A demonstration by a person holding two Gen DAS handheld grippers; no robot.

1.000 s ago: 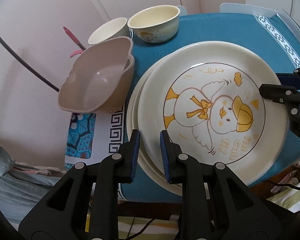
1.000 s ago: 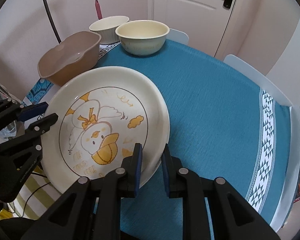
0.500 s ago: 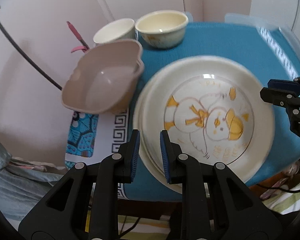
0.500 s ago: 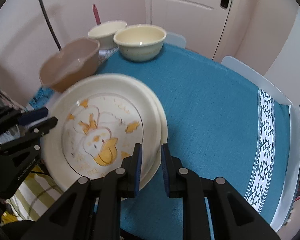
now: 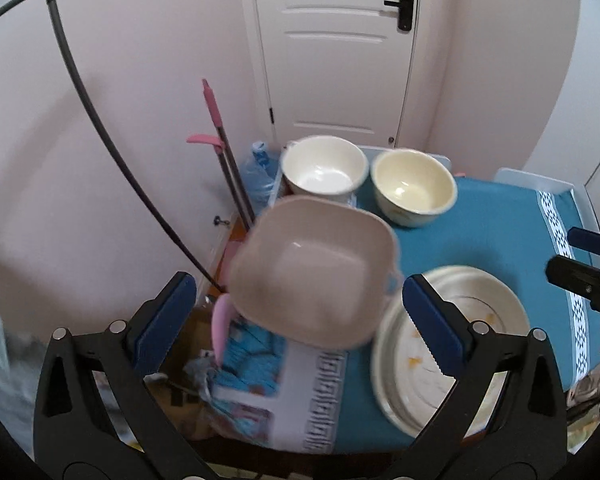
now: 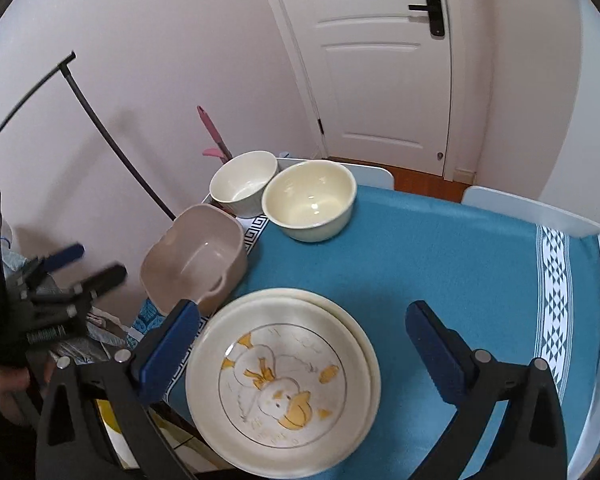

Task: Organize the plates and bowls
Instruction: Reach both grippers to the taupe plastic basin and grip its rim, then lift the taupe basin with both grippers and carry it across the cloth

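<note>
A stack of cream plates, the top one with a duck drawing [image 6: 284,384], lies on the blue tablecloth near its front left corner; it also shows in the left wrist view [image 5: 460,344]. A square beige bowl [image 5: 312,268] [image 6: 196,260] sits at the table's left edge. A white bowl [image 5: 324,168] [image 6: 242,182] and a cream bowl [image 5: 414,186] [image 6: 310,200] stand behind it. My left gripper [image 5: 300,320] is open and empty above the beige bowl. My right gripper [image 6: 300,344] is open and empty above the plates.
The table [image 6: 460,264] has a patterned white band [image 6: 556,292] at the right. A white door [image 6: 380,60] is behind. A pink-handled mop [image 5: 220,140] and a dark curved rod [image 5: 100,128] lean by the wall at left. White chair backs [image 6: 528,208] stand at the far edge.
Both grippers let go of the duck plate, opened wide and lifted back. The plate now lies on the stack. The left gripper swung toward the beige bowl.
</note>
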